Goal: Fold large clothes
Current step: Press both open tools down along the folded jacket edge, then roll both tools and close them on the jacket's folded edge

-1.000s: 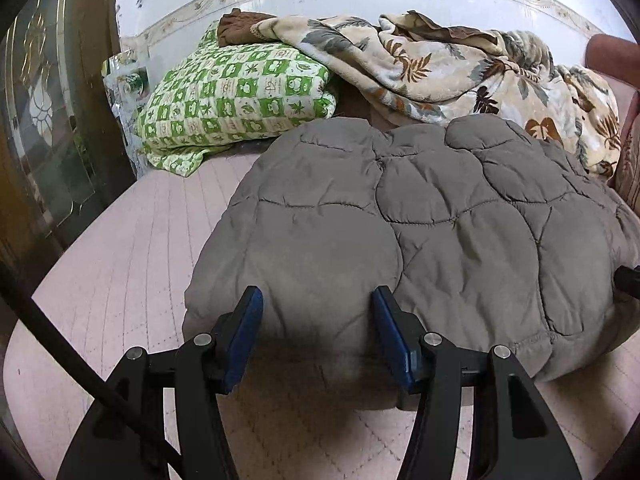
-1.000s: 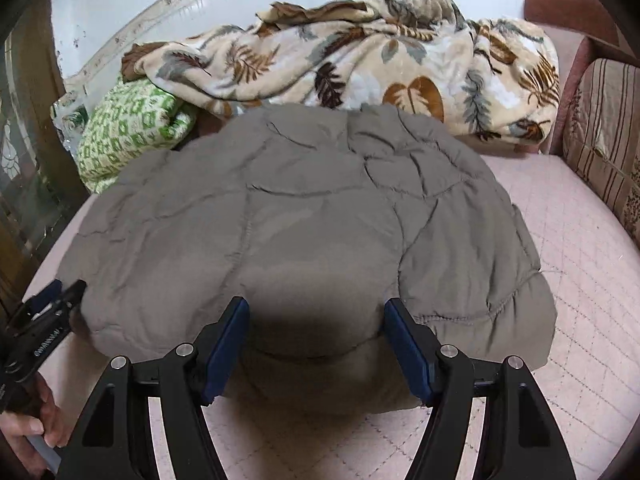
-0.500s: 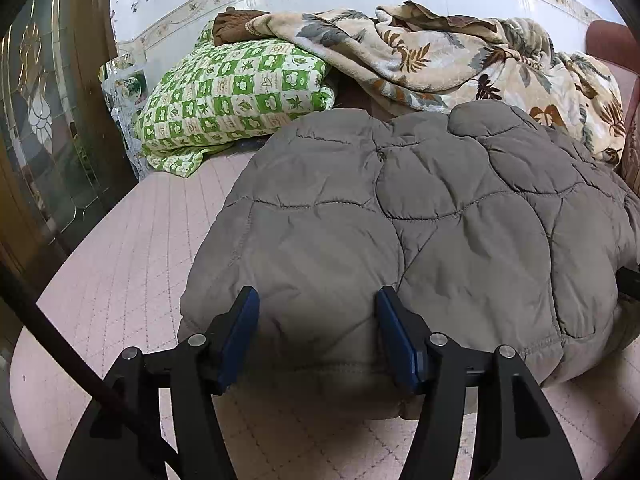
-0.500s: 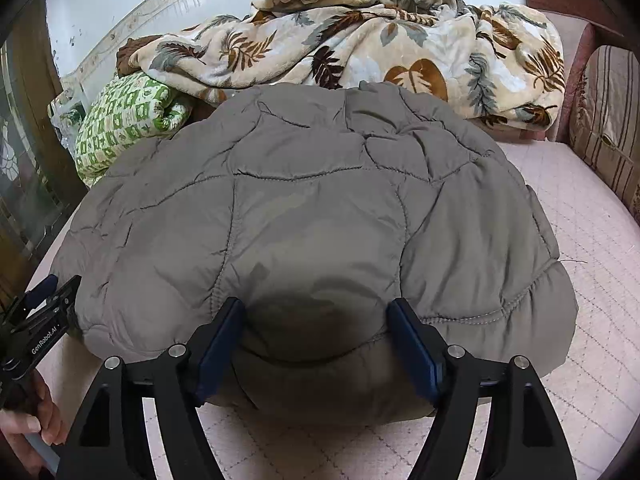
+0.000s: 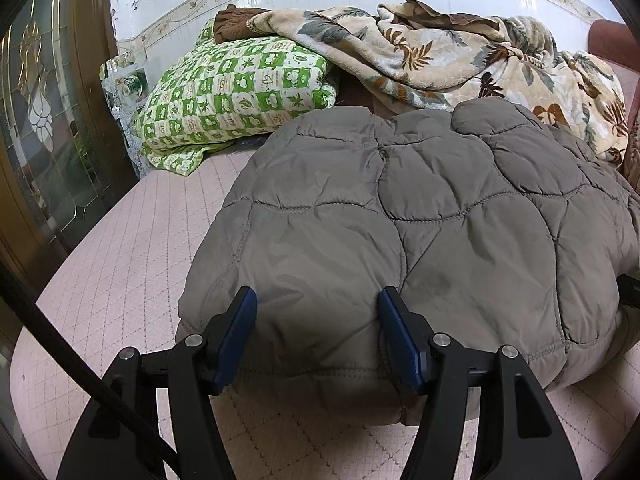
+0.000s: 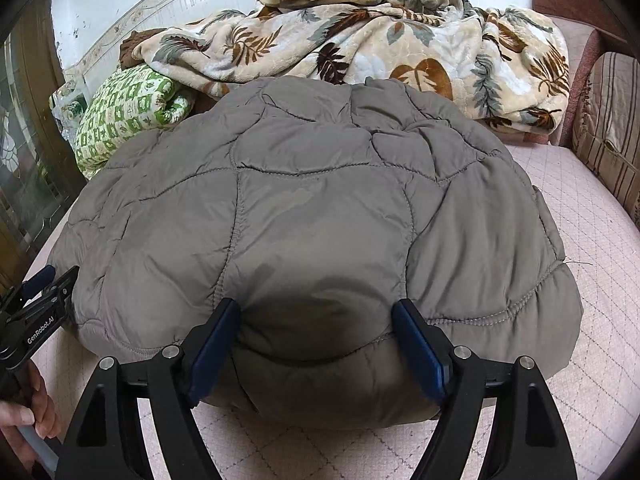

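Observation:
A grey quilted puffer jacket (image 5: pixel 440 220) lies folded in a thick mound on the pink bed cover (image 5: pixel 120 260). My left gripper (image 5: pixel 316 312) sits at its near left edge, blue pads either side of a puffy bulge, not visibly squeezing it. My right gripper (image 6: pixel 316 320) is at the near edge of the jacket (image 6: pixel 320 200) further right. Its jaws are opening, and the rolled hem lies loose between them. The left gripper (image 6: pixel 44 284) also shows at the right wrist view's left edge, held by a hand (image 6: pixel 24 412).
A green checked pillow (image 5: pixel 232 92) and a heaped leaf-print blanket (image 5: pixel 440 52) lie behind the jacket against the white wall. A glass-panelled door (image 5: pixel 40 120) stands at the left. A striped cushion (image 6: pixel 608 120) and a reddish armrest border the right side.
Both pairs of fingers have spread a little wider around the jacket's near edge. The jacket looms slightly larger in both views and rests on the bed.

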Demonstrator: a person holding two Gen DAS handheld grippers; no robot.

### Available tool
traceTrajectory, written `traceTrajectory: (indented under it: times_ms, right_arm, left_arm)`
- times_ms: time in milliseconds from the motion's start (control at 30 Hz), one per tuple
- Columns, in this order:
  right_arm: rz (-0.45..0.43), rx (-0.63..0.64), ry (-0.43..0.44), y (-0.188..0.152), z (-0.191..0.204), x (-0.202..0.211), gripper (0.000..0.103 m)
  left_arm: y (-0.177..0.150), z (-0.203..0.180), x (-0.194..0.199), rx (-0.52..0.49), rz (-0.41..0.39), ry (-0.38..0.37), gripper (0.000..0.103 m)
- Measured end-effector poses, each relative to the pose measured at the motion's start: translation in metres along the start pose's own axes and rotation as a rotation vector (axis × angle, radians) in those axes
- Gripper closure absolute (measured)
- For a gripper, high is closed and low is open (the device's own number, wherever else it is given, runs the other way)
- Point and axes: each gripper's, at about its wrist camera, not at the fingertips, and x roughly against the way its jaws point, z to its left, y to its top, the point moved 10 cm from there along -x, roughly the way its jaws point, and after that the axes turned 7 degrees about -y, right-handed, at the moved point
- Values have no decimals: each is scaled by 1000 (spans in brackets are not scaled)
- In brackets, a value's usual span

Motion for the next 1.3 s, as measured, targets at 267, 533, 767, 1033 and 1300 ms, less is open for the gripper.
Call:
traceTrajectory:
  times_ms: [267, 533, 767, 1033, 1300]
  right_arm:
    - [0, 0, -1, 0, 0, 0, 20]
    - [0, 1, 0, 0, 0, 0, 20]
    - [-1, -1, 3, 0, 1, 1, 20]
    - [-1, -33, 47, 4, -1, 11, 19]
    - [-14, -137, 73, 9, -33, 32, 19]
  left_arm:
    - [0, 0, 1, 0, 0, 1, 40]
    - [1, 1, 1, -1, 0, 1, 40]
    - [1, 1, 1, 0, 0, 1, 40]
    - [1, 3, 0, 22, 10, -17, 40]
    - [5, 16, 11, 79, 19, -40, 40]
